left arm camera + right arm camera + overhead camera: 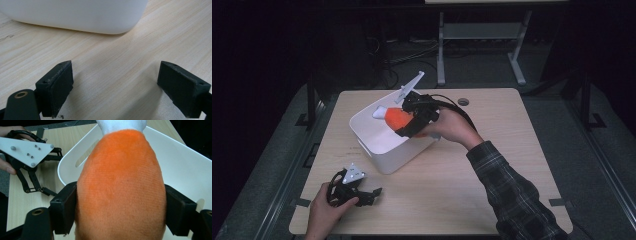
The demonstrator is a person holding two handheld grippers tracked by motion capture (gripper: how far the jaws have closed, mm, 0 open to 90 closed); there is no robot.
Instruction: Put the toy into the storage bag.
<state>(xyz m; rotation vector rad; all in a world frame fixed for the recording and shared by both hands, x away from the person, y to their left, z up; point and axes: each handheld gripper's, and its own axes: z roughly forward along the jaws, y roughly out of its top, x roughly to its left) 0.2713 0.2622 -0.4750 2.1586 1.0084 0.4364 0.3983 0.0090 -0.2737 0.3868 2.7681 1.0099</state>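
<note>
An orange plush toy [398, 118] with a white tip hangs over the white bin [377, 150] near the table's middle. My right gripper [408, 126] is shut on the plush toy [121, 187], its jaws pressing both sides, with the white bin [182, 160] below and behind it. My left gripper [374, 192] rests on the table near the front left corner, open, a hand around it. In the left gripper view its fingers [58, 87] stand wide apart over bare wood, and the white bin [75, 15] lies just ahead.
The light wooden table [492, 165] has a small round grommet [463, 101] near its far edge. A metal stand [482, 45] and cables sit on the dark floor beyond the table.
</note>
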